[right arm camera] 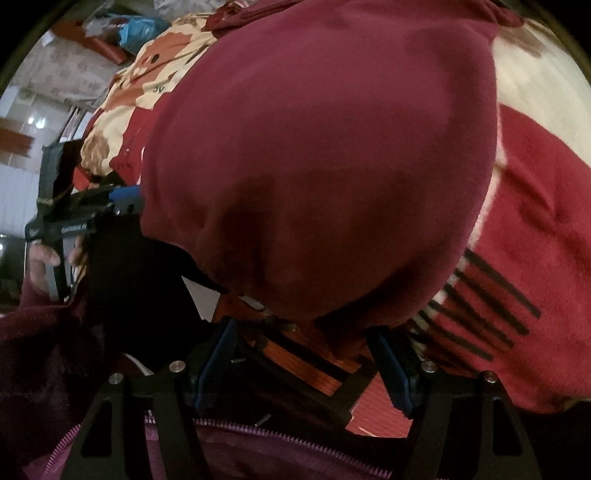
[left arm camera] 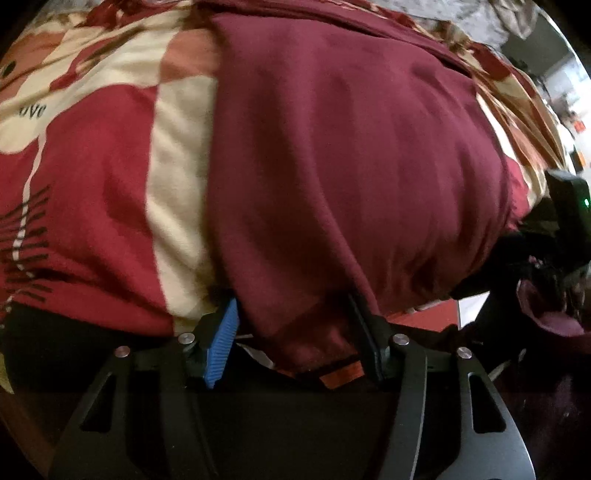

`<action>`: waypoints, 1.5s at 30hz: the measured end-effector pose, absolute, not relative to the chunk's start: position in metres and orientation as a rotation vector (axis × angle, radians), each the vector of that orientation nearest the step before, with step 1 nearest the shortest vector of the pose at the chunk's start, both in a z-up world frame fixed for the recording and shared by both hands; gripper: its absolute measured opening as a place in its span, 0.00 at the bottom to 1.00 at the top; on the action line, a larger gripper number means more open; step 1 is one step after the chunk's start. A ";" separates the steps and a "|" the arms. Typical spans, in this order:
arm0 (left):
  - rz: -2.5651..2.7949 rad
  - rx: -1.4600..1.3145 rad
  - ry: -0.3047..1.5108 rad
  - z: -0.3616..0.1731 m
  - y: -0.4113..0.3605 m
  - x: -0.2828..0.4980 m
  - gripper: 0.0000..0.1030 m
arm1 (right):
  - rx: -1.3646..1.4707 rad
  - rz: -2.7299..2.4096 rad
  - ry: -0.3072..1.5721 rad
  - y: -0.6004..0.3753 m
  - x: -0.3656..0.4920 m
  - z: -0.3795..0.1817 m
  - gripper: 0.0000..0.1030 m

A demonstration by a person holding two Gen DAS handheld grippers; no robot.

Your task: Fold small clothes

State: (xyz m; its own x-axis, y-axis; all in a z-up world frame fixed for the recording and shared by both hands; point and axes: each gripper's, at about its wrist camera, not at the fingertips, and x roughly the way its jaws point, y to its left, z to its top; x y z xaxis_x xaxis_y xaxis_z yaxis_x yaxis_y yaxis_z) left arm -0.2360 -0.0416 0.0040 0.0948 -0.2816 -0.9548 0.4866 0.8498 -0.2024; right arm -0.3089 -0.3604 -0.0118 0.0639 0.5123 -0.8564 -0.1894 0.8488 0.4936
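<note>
A maroon garment [left arm camera: 343,155] lies spread on a red and cream patterned blanket [left arm camera: 92,155]. Its near hem hangs over the edge, between the wide-apart fingers of my left gripper [left arm camera: 295,325], which is open around the cloth. In the right wrist view the same maroon garment [right arm camera: 325,158] fills the middle, and its near edge droops just above my right gripper [right arm camera: 303,354], which is open with blue pads [right arm camera: 212,365] spread. The left gripper [right arm camera: 92,206] shows at the garment's left edge there.
The blanket [right arm camera: 535,229] covers a bed-like surface with black stripes and print. Below the edge are an orange-red slatted frame [right arm camera: 317,369] and light floor. The person's maroon sleeve [right arm camera: 44,350] and a zipper sit low. Bags [right arm camera: 125,29] lie at the far end.
</note>
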 end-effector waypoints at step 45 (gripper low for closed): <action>-0.584 0.076 1.356 0.009 -0.040 -0.229 0.07 | 0.327 0.531 1.484 -0.372 -0.295 -0.031 0.11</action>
